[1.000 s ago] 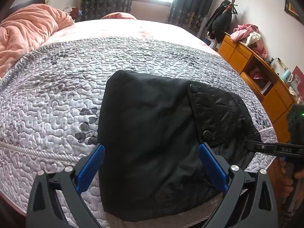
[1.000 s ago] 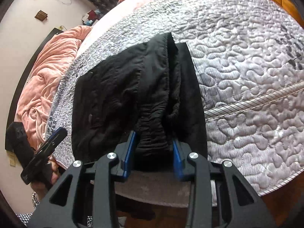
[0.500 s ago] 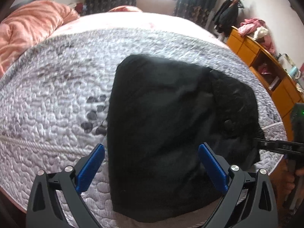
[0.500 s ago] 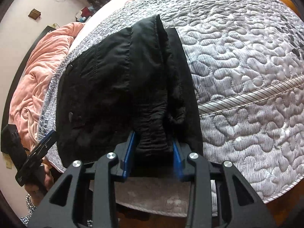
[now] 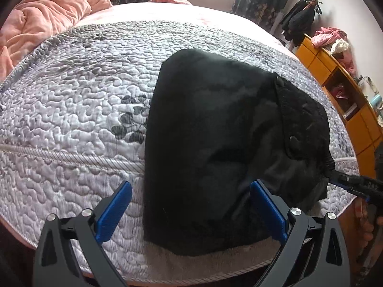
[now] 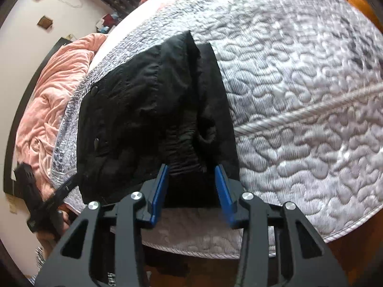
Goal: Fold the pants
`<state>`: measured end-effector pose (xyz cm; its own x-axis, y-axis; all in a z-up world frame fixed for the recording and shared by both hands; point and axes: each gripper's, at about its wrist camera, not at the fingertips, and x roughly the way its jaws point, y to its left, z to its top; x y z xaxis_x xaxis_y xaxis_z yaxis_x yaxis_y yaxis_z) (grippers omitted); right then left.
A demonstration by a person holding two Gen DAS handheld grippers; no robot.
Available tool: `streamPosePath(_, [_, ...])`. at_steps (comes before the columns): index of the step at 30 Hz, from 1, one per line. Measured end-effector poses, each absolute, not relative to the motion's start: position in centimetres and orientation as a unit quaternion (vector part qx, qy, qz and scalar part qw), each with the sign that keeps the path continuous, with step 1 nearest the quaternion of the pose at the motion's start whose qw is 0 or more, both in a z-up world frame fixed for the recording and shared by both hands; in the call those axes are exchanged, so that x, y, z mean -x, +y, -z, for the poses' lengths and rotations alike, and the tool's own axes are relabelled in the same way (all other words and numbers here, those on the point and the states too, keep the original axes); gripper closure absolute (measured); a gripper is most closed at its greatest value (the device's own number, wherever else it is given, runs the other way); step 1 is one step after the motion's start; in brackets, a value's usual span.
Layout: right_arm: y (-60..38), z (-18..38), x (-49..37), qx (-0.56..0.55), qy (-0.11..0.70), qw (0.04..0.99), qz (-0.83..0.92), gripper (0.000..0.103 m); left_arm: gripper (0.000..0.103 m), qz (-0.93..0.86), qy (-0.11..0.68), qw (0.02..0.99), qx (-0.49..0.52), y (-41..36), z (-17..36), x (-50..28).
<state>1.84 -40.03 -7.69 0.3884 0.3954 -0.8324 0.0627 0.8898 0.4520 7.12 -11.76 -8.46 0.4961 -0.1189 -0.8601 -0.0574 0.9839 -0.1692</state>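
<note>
I see the bed [image 5: 71,110] under a grey quilted cover; folded black pants [image 5: 215,143] lie at its near edge, a pink duvet [image 5: 43,21] bunched beyond.

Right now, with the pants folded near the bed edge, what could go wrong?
1. The pants overlap the bed edge; a tug could drag them off.
2. The right gripper jaws are opening with the bunched waistband between them, so pulling back early may snag it and undo the fold.
3. The left gripper is open astride the fabric and could catch it.
</note>
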Motion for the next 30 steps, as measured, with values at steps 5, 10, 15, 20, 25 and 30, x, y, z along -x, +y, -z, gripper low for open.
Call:
streamPosePath(5, [-39.2,8.5,-0.7,-0.101,0.566,0.818,-0.024,0.064,0.004,0.002,0.513,0.855,0.08,-12.1,9.4,-6.5])
streamPosePath(10, [-42.1,8.7,0.6,-0.181,0.534,0.823,-0.078,0.066,0.004,-0.001,0.52,0.848,0.1,-11.8,8.5,-6.0])
streamPosePath(15, [-43.9,6.2,0.4,-0.183,0.509,0.834,-0.106,0.045,0.004,0.064,0.513,0.842,0.153,-9.3,5.7,-6.4])
streamPosePath(20, [-44.0,5.1,-1.5,-0.216,0.509,0.817,-0.167,0.022,0.004,0.113,0.546,0.808,0.189,-6.4,6.9,-9.4])
streamPosePath(25, [-43.9,7.7,-4.8,-0.272,0.554,0.755,-0.22,0.02,0.004,0.145,0.561,0.777,0.247,-3.4,10.2,-11.8])
streamPosePath(30, [-44.3,10.6,-6.4,-0.336,0.563,0.707,-0.264,0.02,0.004,0.194,0.575,0.73,0.314,-2.3,14.3,-13.3])
